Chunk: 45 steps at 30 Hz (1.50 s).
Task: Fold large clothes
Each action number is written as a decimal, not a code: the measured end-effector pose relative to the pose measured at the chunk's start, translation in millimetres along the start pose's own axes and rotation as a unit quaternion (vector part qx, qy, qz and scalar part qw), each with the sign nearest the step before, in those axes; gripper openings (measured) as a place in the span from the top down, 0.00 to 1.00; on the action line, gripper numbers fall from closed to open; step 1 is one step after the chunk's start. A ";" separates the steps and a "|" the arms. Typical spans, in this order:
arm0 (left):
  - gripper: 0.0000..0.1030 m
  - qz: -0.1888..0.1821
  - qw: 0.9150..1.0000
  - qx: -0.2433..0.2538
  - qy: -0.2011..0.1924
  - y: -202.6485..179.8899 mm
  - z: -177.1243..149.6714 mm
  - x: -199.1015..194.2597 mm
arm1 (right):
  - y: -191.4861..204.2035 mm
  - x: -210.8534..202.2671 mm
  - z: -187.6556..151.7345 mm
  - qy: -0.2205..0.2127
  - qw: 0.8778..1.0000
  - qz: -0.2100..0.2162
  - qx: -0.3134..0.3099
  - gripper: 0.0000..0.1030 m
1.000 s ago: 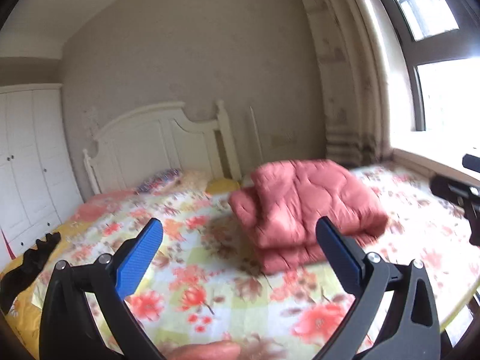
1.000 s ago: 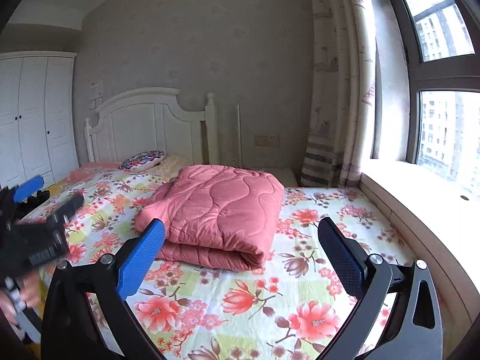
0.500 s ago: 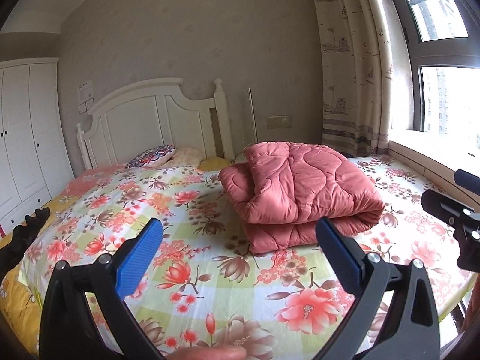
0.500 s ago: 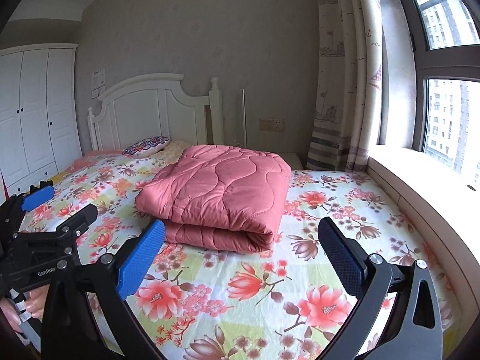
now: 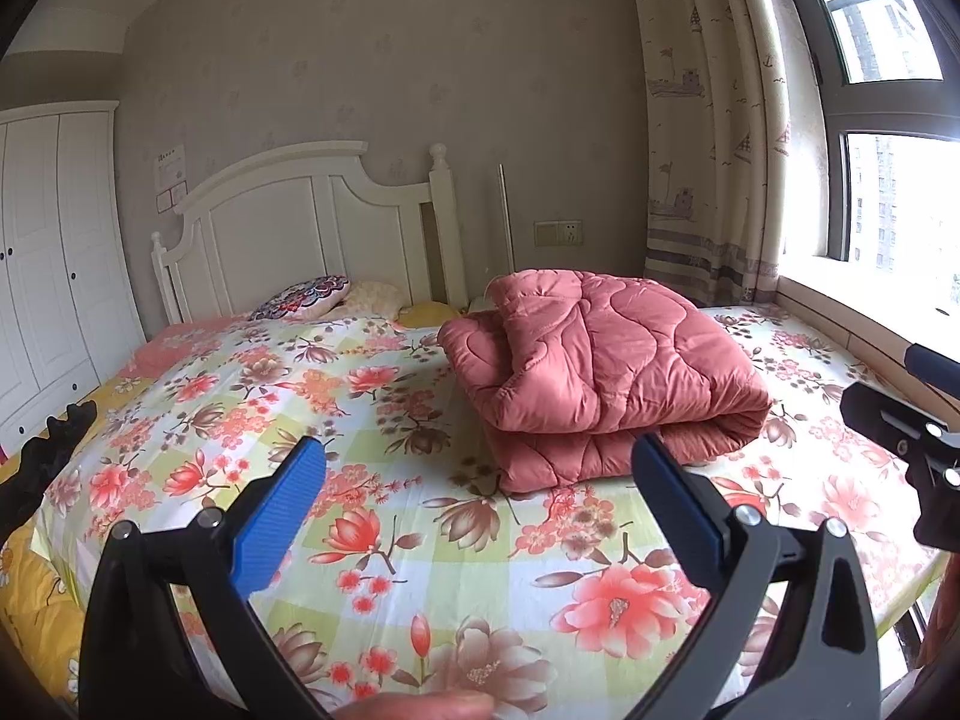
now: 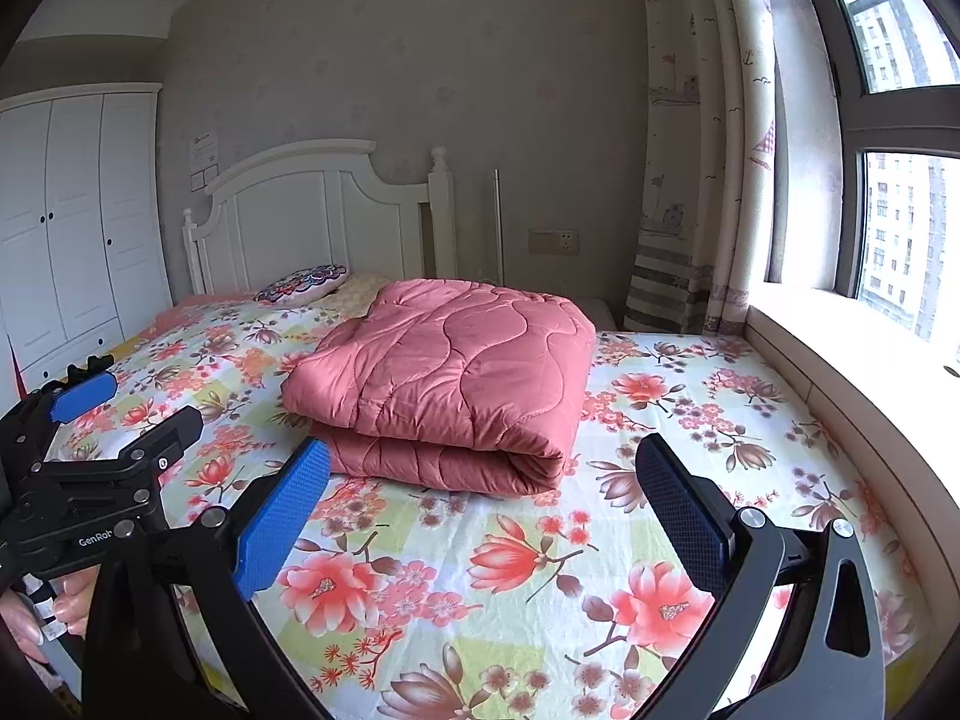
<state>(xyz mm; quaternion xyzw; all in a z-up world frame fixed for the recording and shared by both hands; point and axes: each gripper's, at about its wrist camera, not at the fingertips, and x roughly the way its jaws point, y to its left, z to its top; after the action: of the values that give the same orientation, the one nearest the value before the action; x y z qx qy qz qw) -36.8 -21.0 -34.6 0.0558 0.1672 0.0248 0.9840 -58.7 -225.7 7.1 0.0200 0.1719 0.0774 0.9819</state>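
Your pink quilt (image 5: 606,378) already sits in a thick folded bundle on the flowered bed (image 5: 372,540), toward the headboard (image 5: 300,222) and the window side, at about twelve o'clock from your right gripper (image 6: 480,516) and one o'clock from your left gripper (image 5: 480,510). Judging by the stacked layers and the rounded fold edge facing you, the folding looks finished or close to it; what may be left is only squaring the looser corner.

Both pairs of tongs are spread wide and hold nothing. Each hangs over the foot end of the bed, well apart from the quilt.

The left camera gives you the untidy side: at ten o'clock on the bundle the layers bulge and the upper flap curls open, so the edges do not line up there. It also catches a dark garment (image 5: 42,468) at nine o'clock by the bed's edge, which may be another piece for you to fold; it is too small to tell what it is.

The right camera hides that ragged corner and shows the flat top and the neat rolled edge at five o'clock instead. It also shows your left gripper at eight o'clock with your fingers (image 6: 72,594) on its handle.
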 end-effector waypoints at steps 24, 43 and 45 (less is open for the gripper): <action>0.02 0.001 1.000 0.001 -0.001 1.1 -1.4 -0.1 | 5.4 0.6 -2.2 0.004 1.000 0.011 0.000 0.04; 0.02 -0.002 1.000 -0.012 -0.007 -0.9 3.8 1.6 | 7.9 1.3 -5.7 0.009 1.000 0.017 -0.003 0.04; 0.02 -0.028 1.000 -0.008 -0.001 -6.4 7.3 9.9 | 4.5 3.7 -7.0 0.013 1.000 0.022 -0.004 0.04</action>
<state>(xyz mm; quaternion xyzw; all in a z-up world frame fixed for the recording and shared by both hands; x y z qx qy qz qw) -24.8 -27.4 -31.7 0.0433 0.1673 -0.0020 0.9849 -58.3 -220.5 -0.4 0.0192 0.1842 0.0997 0.9776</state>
